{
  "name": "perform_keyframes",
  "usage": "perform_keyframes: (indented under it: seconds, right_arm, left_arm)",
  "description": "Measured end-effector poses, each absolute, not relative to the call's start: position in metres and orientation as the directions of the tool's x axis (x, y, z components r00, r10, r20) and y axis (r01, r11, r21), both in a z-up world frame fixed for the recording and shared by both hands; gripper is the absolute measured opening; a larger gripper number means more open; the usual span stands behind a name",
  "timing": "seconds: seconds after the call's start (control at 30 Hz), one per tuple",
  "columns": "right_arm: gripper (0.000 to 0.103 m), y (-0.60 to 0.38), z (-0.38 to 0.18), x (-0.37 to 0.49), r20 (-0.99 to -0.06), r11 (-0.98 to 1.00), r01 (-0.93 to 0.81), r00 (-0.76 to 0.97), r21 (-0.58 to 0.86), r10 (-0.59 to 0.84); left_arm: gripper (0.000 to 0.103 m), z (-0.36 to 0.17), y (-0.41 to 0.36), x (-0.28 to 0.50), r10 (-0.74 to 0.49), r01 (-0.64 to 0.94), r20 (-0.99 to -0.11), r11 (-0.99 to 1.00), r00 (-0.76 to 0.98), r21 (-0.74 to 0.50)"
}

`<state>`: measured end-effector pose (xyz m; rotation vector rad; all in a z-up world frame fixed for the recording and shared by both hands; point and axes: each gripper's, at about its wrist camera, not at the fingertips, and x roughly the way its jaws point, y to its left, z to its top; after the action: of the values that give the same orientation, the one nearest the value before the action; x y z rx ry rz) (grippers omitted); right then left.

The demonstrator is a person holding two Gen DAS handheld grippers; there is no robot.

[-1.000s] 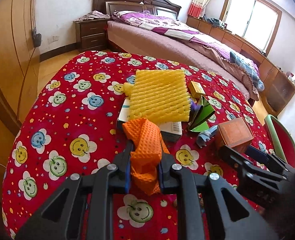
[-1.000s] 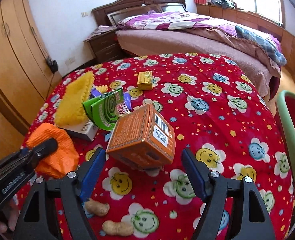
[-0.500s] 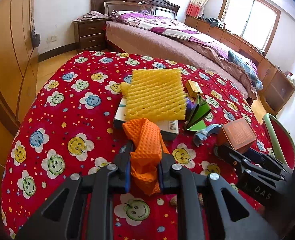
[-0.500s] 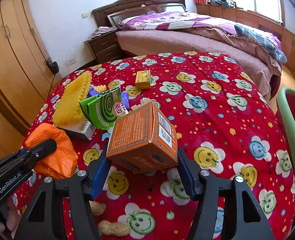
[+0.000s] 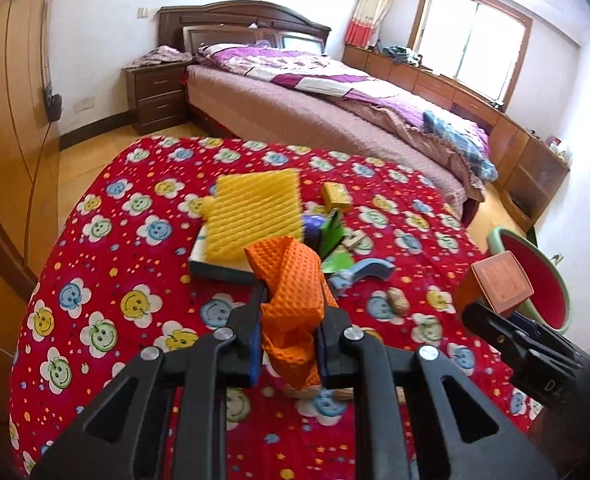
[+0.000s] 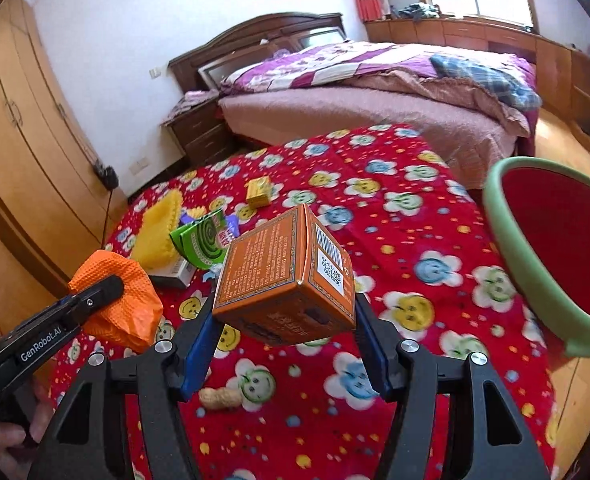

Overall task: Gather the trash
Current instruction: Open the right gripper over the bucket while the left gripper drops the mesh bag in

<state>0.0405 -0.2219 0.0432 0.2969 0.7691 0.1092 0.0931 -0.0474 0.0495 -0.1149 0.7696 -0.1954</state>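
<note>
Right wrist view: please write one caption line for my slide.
Right gripper holds an orange box above the red smiley tablecloth, beside a green-rimmed red bin.

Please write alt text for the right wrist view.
The right gripper holds an orange box above a red smiley-print tablecloth, near a green bin. At left, the left gripper grips orange foam net.

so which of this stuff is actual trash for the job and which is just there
Part of the job:
- crumpled orange foam net, held in the left claw
- orange cardboard box, held in the right claw
- yellow foam net sheet
- green printed packet
- peanut shell
- green-rimmed red bin

Just lying about:
- bed with purple quilt
- dark wooden nightstand
</note>
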Motion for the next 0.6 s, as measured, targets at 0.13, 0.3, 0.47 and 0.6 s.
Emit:
perform_keyframes:
  seconds: [0.13,0.3,0.47,0.6]
  right_arm:
    - [0.065,-0.237,0.052,0.024,-0.648,0.948,0.037,0.738,0.315,0.187]
    - [0.065,-0.259,0.062,0.006,-0.627,0.942,0.083,0.765,0.324,0.148]
    - [0.065,-0.289,0.067,-0.010,-0.611,0.931,0.149,0.786,0.332,0.092]
    - [0.065,-0.318,0.068,-0.024,-0.602,0.914,0.208,0.797,0.348,0.048]
  left_arm:
    - [0.020,0.063,-0.062,0.086,-0.257,0.184,-0.659,0.966,0.706,-0.180]
    - [0.020,0.076,-0.084,0.082,-0.314,0.256,-0.640,0.949,0.702,-0.184]
    - [0.020,0.084,-0.119,0.083,-0.382,0.344,-0.631,0.920,0.675,-0.188]
    - [0.020,0.086,-0.151,0.086,-0.431,0.405,-0.637,0.893,0.639,-0.197]
